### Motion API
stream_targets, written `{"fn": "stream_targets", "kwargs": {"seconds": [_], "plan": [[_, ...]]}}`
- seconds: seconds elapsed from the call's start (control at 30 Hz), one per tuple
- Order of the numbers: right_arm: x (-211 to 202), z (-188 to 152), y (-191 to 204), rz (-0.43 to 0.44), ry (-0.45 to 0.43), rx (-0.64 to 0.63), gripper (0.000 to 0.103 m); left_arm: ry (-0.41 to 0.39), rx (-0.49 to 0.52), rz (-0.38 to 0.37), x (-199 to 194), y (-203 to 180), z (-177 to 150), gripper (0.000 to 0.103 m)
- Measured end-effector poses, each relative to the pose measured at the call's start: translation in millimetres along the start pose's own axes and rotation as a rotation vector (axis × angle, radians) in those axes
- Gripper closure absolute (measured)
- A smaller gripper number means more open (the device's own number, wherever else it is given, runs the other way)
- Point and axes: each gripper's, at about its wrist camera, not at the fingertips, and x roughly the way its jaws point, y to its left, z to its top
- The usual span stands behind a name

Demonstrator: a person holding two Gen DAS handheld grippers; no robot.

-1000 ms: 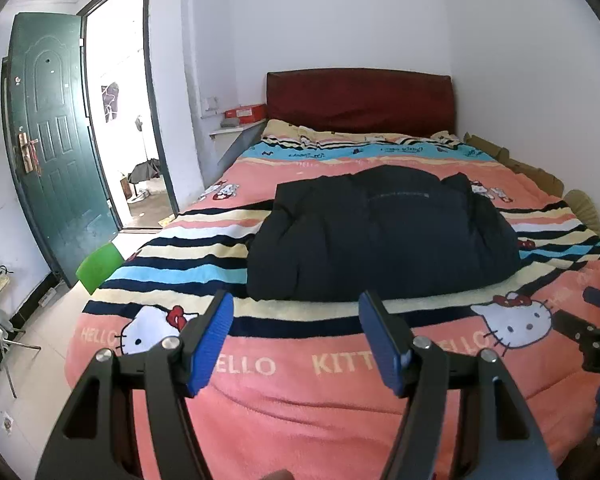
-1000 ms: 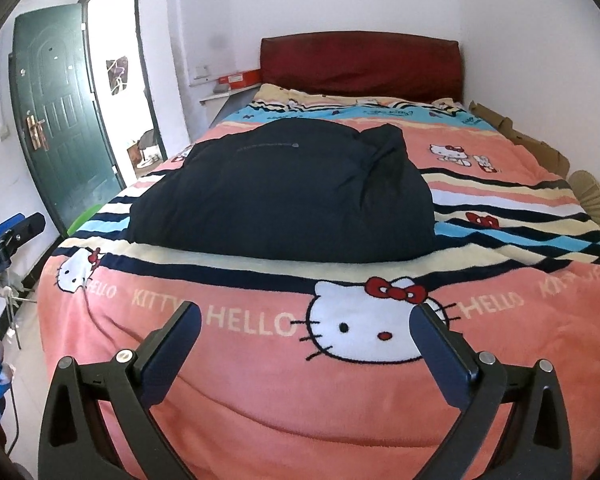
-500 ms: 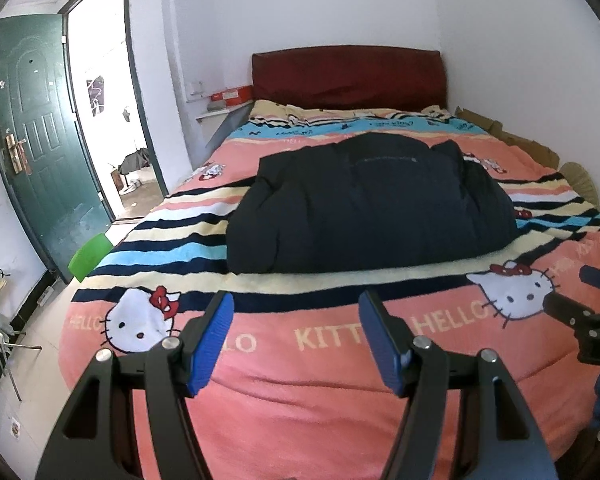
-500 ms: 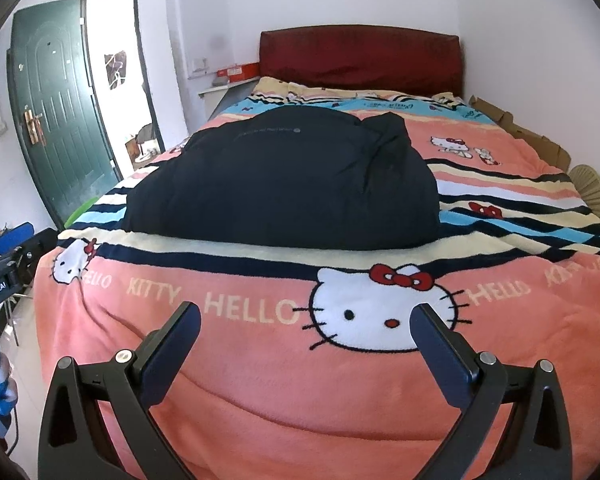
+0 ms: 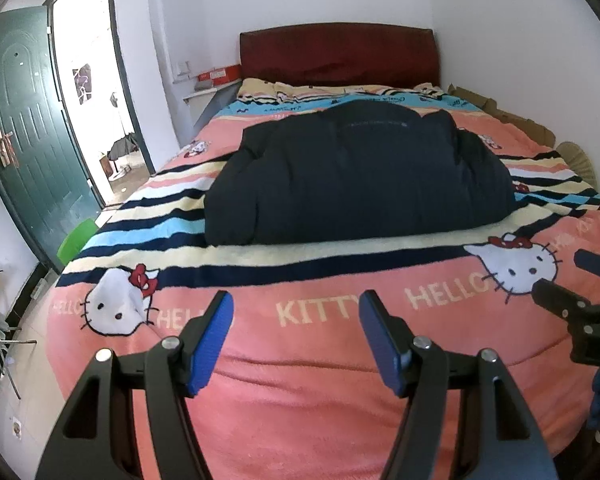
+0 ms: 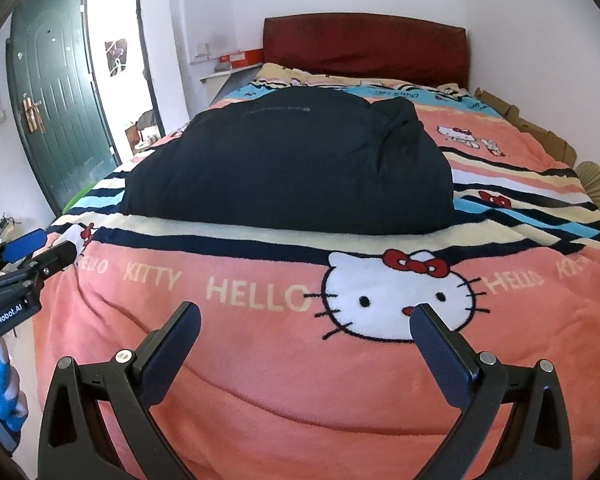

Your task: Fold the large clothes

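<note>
Dark padded jacket (image 5: 356,176) lies bunched mid-bed on the pink striped blanket (image 5: 324,380), well beyond both tools, nearer the left edge than the right. It looks already doubled over, so hard to say how many folds remain.

Left gripper (image 5: 296,334): blue-padded fingers apart, nothing between them, hanging over the near end of the blanket. Right gripper (image 6: 305,338): fingers spread wider, also empty, over the cat print. Neither touches the cloth.

Step in hand, my read: the approach to the jacket's near hem. To do it well:
- bring both tools in low, one towards each near corner of the hem
- pinch only the top layer if the aim is to open it; take the whole thickness if the aim is another fold
- padded fabric is springy, so bite deep rather than at the very edge, or it will slip out
- keep the blanket out of the bite; the plush could lift with it

Versus a second ago: both tools have dropped and moved in, the jacket sits larger and lower in both views, and the red headboard (image 6: 364,46) has slid up the picture. Finger spacing is unchanged on both.
</note>
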Motion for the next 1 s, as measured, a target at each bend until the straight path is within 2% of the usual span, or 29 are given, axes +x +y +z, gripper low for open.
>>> {"fn": "stream_targets", "kwargs": {"seconds": [0.3,0.57,0.8,1.0], "plan": [[4,-1,11,-0.003,0.011,-0.029,0.000,0.034,-0.007,-0.003,14,2,-2,0.039],[16,26,5,-0.008,-0.007,-0.036,0.000,0.038,-0.035,0.008,40,16,31,0.040],[47,92,0,-0.016,-0.063,-0.059,0.000,0.011,-0.060,0.004,92,24,102,0.039],[107,172,-4,-0.036,-0.114,-0.072,0.000,-0.014,-0.086,-0.004,164,24,180,0.039]]}}
